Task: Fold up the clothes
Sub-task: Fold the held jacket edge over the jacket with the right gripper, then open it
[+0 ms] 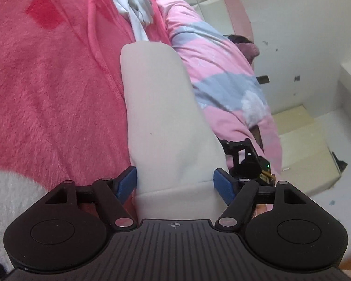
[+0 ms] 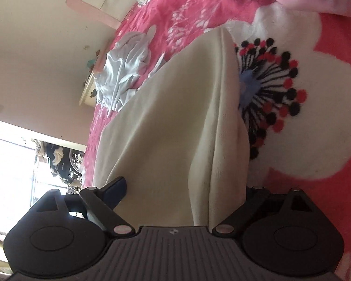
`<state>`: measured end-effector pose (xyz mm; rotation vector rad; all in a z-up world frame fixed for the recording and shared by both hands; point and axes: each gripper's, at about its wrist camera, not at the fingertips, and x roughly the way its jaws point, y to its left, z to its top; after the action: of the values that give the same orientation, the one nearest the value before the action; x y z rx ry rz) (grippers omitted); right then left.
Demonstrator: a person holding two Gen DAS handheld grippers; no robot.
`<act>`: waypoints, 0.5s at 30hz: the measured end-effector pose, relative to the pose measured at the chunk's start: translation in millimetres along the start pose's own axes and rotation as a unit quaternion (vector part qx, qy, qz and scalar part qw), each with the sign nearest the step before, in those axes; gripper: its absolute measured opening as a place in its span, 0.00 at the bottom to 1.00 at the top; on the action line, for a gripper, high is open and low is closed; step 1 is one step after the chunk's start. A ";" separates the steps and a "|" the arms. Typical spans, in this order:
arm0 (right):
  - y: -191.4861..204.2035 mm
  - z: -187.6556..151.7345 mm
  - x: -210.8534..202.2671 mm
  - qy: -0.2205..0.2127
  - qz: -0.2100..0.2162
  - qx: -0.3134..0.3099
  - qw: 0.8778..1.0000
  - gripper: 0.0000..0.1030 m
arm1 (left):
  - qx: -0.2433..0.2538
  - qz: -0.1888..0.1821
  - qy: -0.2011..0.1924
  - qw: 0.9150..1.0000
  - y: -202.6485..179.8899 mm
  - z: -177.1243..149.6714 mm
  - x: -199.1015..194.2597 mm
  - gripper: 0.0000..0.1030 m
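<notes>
Both my jaws stand apart, gripping nothing. Pink blanket (image 1: 46, 89) covers the bed; the cream garment (image 1: 161, 117) lies on it, running between left gripper (image 1: 175, 185) and right gripper (image 2: 184, 187) fingers; white clothes (image 2: 124, 70) beyond.

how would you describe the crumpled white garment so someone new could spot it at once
Start from the big pink fleece blanket with white flowers that covers the bed. On it, past the far end of the smooth cream garment lying in front of the claws, sits a white garment. It is the only bunched, wrinkled heap, bluish white, while the cream piece is flat and folded.
</notes>
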<state>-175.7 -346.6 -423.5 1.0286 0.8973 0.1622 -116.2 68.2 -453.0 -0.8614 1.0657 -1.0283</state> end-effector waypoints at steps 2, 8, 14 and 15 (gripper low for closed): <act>2.6 -4.7 -0.3 0.001 0.015 0.006 1.000 0.91 | -0.010 -0.007 0.001 1.000 -0.2 1.2 -6.3 0.63; 22.2 -21.4 9.5 0.035 0.017 -0.037 0.999 0.90 | 0.088 -0.009 0.028 0.996 -32.6 3.9 -42.7 0.62; 55.2 -14.1 -51.6 -0.090 -0.129 -0.124 0.980 0.89 | 0.145 0.105 -0.068 0.982 -37.8 19.6 -72.7 0.64; 63.6 -14.8 -61.5 -0.117 -0.140 -0.138 0.973 0.87 | 0.148 0.105 -0.094 0.979 -38.9 21.4 -75.5 0.64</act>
<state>-208.3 -333.8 -341.0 0.6384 0.7703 -0.0700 -116.0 129.8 -390.9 -0.5780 0.7995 -0.8805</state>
